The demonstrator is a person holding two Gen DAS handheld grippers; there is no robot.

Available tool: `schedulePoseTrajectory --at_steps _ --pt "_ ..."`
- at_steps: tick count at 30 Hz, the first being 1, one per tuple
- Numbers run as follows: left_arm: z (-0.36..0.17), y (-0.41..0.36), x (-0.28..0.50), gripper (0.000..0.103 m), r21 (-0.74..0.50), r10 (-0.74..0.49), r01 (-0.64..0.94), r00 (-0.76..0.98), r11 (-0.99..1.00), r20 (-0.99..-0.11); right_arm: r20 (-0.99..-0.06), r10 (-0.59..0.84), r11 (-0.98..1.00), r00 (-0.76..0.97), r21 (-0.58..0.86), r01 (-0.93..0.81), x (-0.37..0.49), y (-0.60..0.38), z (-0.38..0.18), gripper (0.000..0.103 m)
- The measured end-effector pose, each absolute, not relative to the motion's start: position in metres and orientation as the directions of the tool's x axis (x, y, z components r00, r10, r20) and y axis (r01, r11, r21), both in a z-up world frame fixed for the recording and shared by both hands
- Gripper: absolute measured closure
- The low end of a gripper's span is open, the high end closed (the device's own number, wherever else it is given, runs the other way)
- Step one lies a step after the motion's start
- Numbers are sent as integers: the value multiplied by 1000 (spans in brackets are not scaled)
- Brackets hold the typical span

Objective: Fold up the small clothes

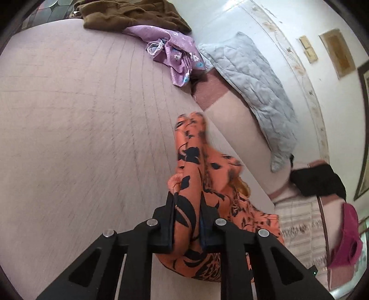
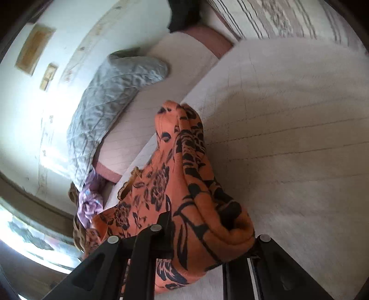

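Observation:
An orange garment with a black flower print [image 1: 196, 166] is bunched up on the pale lilac bed cover [image 1: 80, 115]. My left gripper [image 1: 186, 203] is shut on a fold of it, the cloth squeezed between the two black fingers and trailing forward and to the right. In the right wrist view the same orange garment [image 2: 184, 184] rises in a heap over my right gripper [image 2: 203, 221], which is shut on it. The cloth drapes over the right finger and hides it, and only the left finger [image 2: 165, 221] shows.
A purple flowered cloth [image 1: 175, 53] and a brown garment [image 1: 129, 16] lie at the far end of the bed. A grey quilted pillow [image 1: 253, 92] leans by the white wall. A black item [image 1: 318, 180] and a pink garment [image 1: 346, 237] are to the right.

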State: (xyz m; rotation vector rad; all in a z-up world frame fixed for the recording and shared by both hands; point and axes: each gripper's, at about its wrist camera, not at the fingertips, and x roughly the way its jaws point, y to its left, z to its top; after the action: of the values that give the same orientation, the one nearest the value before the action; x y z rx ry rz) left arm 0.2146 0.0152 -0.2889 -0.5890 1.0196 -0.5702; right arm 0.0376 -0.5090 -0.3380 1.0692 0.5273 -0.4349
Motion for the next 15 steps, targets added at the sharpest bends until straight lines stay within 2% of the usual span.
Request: schedulePoseTrajectory --at_steps 3,5,6,7,8,10,11,12,13,14,15 --pt "-291 41 179 85 -631 -637 158 382 759 -670 -609 -74 429 790 696 576 -8 -490 -323 88" --pt "-307 55 158 80 -575 -586 142 320 806 -744 -630 -57 444 775 679 585 -37 -477 -324 87" --pt "-316 63 150 79 -538 -549 122 288 834 -785 -672 -39 471 739 640 607 -49 -471 -328 84" --pt "-320 74 142 83 -504 -510 97 275 858 -815 -720 -24 492 693 595 635 -56 -465 -333 80" --pt "-316 83 136 83 -487 -489 85 290 869 -823 -768 -15 495 641 551 672 -65 -461 -340 78" --pt "-289 99 126 82 -461 -461 97 372 882 -805 -816 -12 465 577 507 726 -84 -464 -345 74" --pt "-271 101 122 81 -439 -446 123 429 890 -785 -811 -29 449 584 511 733 -97 -468 -341 66" --pt "-255 98 119 78 -421 -443 161 476 893 -759 -799 -92 432 595 506 747 -113 -472 -331 63" --pt "-244 93 117 71 -403 -452 210 507 891 -734 -787 -178 422 590 481 769 -126 -474 -319 55" --pt "-231 73 120 68 -376 -466 275 527 885 -711 -762 -255 437 595 458 774 -134 -473 -306 55" --pt "-225 54 123 66 -351 -478 327 532 877 -698 -741 -274 476 614 451 756 -131 -472 -297 55"
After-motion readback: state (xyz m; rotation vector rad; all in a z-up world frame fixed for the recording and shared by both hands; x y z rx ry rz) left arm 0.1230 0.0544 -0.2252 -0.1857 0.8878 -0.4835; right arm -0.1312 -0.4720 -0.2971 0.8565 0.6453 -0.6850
